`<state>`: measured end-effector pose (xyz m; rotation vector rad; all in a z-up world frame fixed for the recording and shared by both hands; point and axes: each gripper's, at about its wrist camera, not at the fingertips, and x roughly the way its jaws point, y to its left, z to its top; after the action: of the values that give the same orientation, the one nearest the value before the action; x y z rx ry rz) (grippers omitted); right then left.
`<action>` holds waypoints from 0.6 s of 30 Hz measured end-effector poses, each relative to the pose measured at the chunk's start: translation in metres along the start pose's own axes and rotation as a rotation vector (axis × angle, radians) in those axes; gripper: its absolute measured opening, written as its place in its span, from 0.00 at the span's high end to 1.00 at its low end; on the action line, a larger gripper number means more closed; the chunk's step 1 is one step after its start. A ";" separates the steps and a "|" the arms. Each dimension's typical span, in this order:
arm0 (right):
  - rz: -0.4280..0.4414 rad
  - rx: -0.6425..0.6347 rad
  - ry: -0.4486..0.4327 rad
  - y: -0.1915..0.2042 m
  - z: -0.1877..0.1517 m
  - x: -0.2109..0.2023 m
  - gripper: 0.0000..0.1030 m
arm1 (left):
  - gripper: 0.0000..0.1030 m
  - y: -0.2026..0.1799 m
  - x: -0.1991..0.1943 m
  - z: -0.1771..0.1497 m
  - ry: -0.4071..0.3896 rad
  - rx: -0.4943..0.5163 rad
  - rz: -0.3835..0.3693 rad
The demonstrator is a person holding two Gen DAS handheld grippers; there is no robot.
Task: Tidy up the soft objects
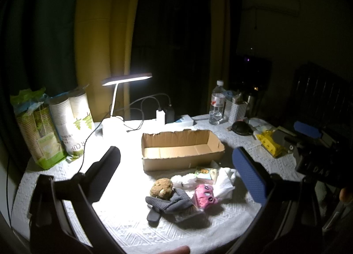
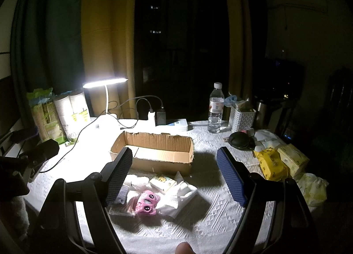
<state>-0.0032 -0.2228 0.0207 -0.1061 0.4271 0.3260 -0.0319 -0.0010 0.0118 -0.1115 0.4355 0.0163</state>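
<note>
A pile of soft things lies on the white tablecloth in front of an open, empty cardboard box [image 1: 183,150] [image 2: 154,152]: a brown plush ball [image 1: 161,187], a grey knitted glove [image 1: 172,204], a pink plush toy [image 1: 204,195] [image 2: 147,203], white tissues [image 1: 222,180] [image 2: 181,194] and a small tissue pack [image 1: 206,173] [image 2: 163,182]. My left gripper [image 1: 176,172] is open and empty, above the pile. My right gripper [image 2: 174,172] is open and empty, above the pile too. The right gripper also shows at the right edge of the left wrist view [image 1: 308,137].
A lit desk lamp [image 1: 123,82] [image 2: 103,84] with cables stands behind the box. Paper cup sleeves [image 1: 59,126] [image 2: 66,117] stand at left. A water bottle [image 1: 217,104] [image 2: 215,110], white basket [image 2: 241,119], black pouch [image 2: 239,140] and yellow packs [image 2: 273,163] lie at right.
</note>
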 end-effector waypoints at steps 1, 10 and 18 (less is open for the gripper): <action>0.000 0.000 0.001 0.000 0.000 0.000 0.21 | 0.01 0.001 0.000 0.001 -0.001 -0.001 0.000; -0.002 -0.001 0.000 0.000 -0.001 0.000 0.21 | 0.01 0.000 -0.001 0.000 -0.004 0.001 0.000; -0.002 -0.003 0.001 0.000 -0.001 0.001 0.21 | 0.01 -0.001 -0.001 -0.001 -0.005 0.000 0.001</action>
<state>-0.0033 -0.2225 0.0193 -0.1095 0.4277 0.3247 -0.0334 -0.0020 0.0113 -0.1109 0.4306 0.0174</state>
